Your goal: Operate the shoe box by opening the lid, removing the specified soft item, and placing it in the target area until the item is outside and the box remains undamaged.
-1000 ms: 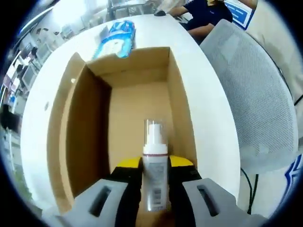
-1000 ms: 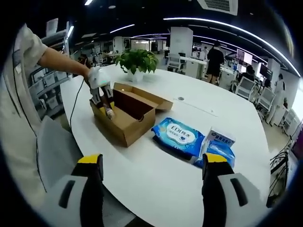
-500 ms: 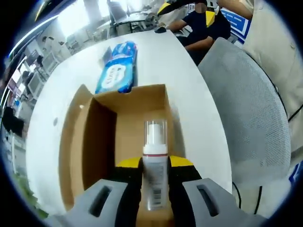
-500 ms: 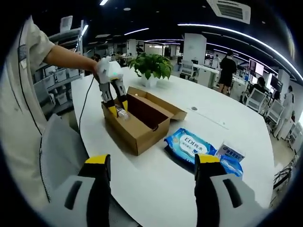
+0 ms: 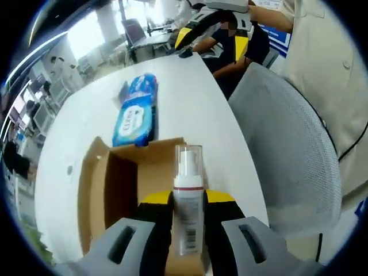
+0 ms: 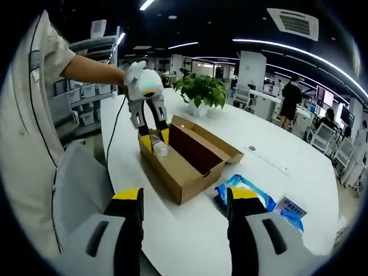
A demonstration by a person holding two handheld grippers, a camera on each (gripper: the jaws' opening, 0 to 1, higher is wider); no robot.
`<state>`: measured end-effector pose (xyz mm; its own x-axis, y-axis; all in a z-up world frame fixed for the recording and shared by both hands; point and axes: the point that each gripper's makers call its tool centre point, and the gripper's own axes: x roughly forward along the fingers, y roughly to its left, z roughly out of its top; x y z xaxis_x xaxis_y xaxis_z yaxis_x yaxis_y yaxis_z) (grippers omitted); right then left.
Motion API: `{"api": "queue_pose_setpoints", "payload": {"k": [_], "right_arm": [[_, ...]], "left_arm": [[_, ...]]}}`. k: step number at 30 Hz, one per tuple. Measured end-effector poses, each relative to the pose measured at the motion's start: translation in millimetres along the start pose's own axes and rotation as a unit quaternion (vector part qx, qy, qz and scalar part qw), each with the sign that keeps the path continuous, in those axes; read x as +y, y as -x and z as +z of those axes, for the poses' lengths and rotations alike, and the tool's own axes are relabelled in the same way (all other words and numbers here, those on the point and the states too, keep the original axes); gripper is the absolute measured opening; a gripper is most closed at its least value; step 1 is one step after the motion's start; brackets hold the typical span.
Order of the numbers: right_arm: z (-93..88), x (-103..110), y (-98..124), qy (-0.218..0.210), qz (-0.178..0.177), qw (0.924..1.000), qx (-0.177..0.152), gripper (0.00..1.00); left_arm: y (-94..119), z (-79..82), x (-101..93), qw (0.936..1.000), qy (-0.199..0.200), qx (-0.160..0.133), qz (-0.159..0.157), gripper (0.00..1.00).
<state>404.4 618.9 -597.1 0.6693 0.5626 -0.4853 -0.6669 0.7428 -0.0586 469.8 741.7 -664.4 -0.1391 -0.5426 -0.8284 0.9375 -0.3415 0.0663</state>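
Our left claw [image 5: 188, 214] grips a pump bottle [image 5: 188, 201] upright between its jaws, held above the open shoe box [image 5: 118, 190]; our right claw [image 6: 183, 201] hangs wide open, holding nothing. We see the white table [image 5: 190, 98], then a grey mesh chair [image 5: 287, 149]. Beyond the box lies a blue wipes pack [image 5: 135, 109]. In the right gripper view, the bottle sits over the box's near end.
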Motion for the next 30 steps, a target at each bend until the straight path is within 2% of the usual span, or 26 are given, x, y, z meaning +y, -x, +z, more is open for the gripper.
{"api": "queue_pose_setpoints", "payload": {"k": [7, 15, 30], "right_arm": [[7.1, 10.9, -10.1, 0.015, 0.021, 0.9996, -0.006, 0.49], [12.1, 23.8, -18.9, 0.032, 0.047, 0.9984, -0.006, 0.43], [17.7, 51.9, -33.8, 0.074, 0.096, 0.9927, -0.003, 0.33]], "left_arm": [[-1.5, 21.9, -12.3, 0.9996, -0.021, -0.014, -0.016, 0.18], [-3.6, 38.8, -22.5, 0.9986, -0.034, -0.029, -0.028, 0.18], [-7.2, 54.6, -36.3, 0.9967, -0.050, -0.040, -0.049, 0.18]]}}
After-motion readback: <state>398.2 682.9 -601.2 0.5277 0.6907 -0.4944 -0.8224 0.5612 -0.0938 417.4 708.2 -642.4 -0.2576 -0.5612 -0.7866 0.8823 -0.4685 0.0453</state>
